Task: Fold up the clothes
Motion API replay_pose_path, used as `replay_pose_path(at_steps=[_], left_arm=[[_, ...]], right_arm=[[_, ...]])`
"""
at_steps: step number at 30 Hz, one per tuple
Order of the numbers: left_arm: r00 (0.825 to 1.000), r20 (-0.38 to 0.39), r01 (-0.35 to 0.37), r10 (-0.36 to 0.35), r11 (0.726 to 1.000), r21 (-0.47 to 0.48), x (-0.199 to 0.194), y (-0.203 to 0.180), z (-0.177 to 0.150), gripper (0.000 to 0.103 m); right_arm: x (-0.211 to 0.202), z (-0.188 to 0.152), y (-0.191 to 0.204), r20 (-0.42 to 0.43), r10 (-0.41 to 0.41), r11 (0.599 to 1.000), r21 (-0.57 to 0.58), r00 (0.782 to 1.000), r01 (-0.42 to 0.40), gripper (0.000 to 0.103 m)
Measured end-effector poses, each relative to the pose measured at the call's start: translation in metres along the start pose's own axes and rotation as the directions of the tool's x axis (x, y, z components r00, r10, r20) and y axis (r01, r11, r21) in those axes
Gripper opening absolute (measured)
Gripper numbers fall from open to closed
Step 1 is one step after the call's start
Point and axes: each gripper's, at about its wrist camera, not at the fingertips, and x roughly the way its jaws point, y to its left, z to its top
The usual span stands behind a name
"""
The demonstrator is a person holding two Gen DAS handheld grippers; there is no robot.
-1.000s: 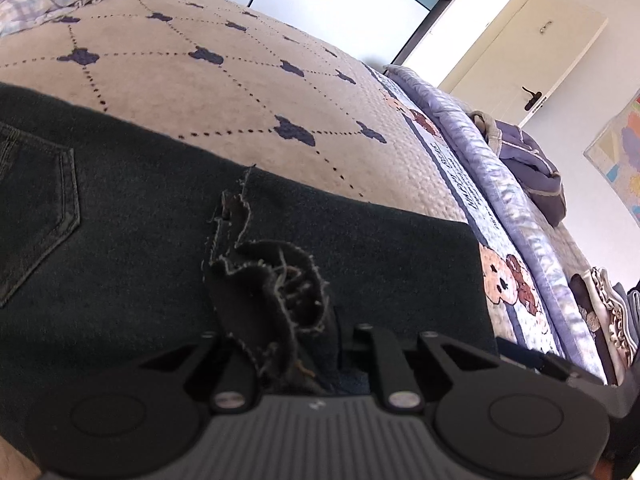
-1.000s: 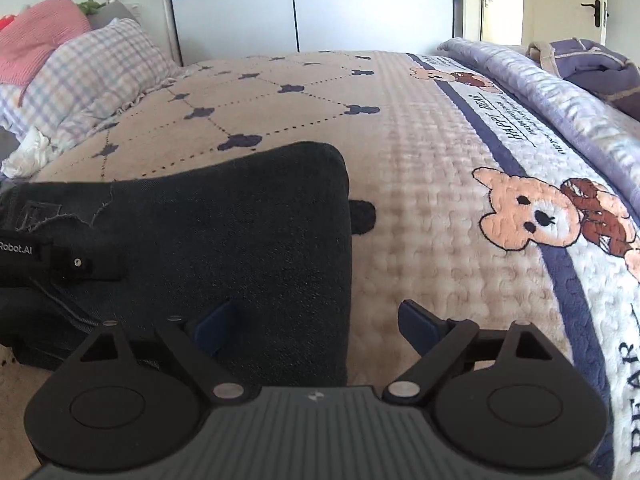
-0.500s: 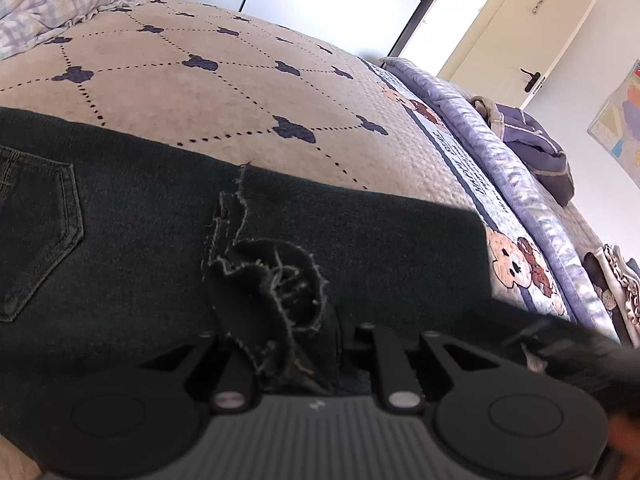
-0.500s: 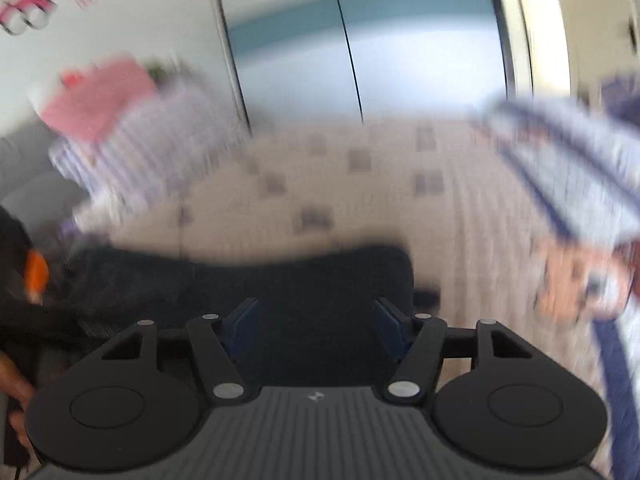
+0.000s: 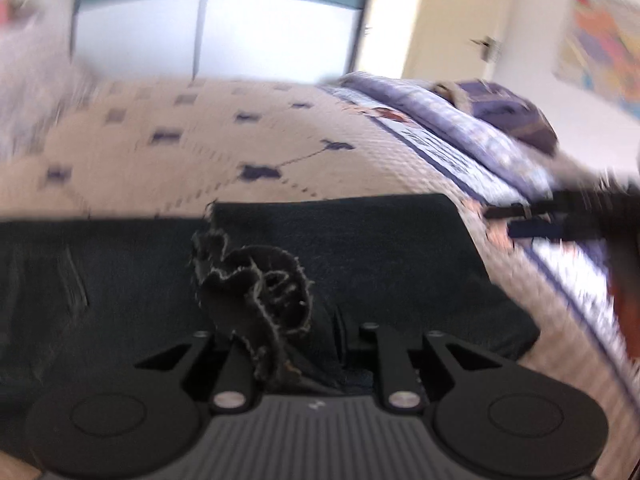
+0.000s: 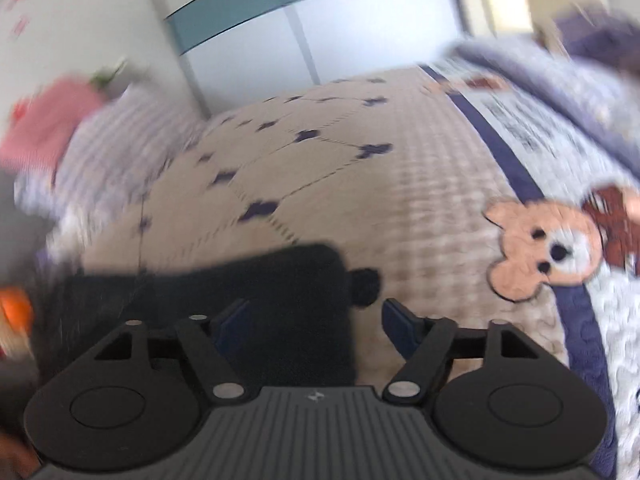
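Jeans [image 5: 360, 248] pinched by left gripper [image 5: 296, 344]

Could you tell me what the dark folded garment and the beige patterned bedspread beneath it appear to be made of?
The dark folded garment looks like dark denim with a matte finish: its bunched hem, clamped in the left gripper, shows pale fraying threads. The beige patterned bedspread seems a soft quilted textile, judging by its bumpy surface and dotted stitch lines.

We see bright daylight in both views, strongest from the pale wardrobe doors [image 5: 208, 36] far beyond the jaws. Motion blur smears everything ahead of the jaws, worst toward the curved fisheye edges. The dark jeans [image 5: 360, 248] between the left jaws stay fairly sharp.
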Motion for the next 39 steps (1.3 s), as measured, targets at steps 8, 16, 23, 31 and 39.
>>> replay_pose_path(at_steps=[8,16,23,31,39], left_arm=[[1.0,-0.012,0.017,-0.017,1.0,-0.004,0.002,0.007,0.004,0.018],[0.992,0.107,0.042,-0.066,0.975,0.218,-0.018,-0.024,-0.007,0.018],[0.981,0.17,0.035,-0.096,0.943,0.331,-0.029,-0.039,-0.012,0.018],[0.89,0.418,-0.081,-0.185,0.837,0.542,-0.056,-0.083,-0.031,0.016],[0.802,0.51,-0.124,-0.312,0.747,0.653,-0.068,-0.134,-0.033,0.014]], right_arm=[[0.058,0.02,0.02,-0.059,-0.142,0.981,-0.139,0.988,0.133,0.078],[0.076,0.009,0.018,-0.081,-0.294,0.919,-0.296,0.952,0.259,0.1],[0.048,0.029,0.021,0.004,-0.257,0.913,-0.326,0.966,0.244,0.097],[0.065,0.02,0.008,-0.187,-0.187,0.947,-0.296,0.965,0.126,0.098],[0.035,0.026,-0.02,-0.141,-0.185,0.975,-0.154,0.973,0.163,0.099]])
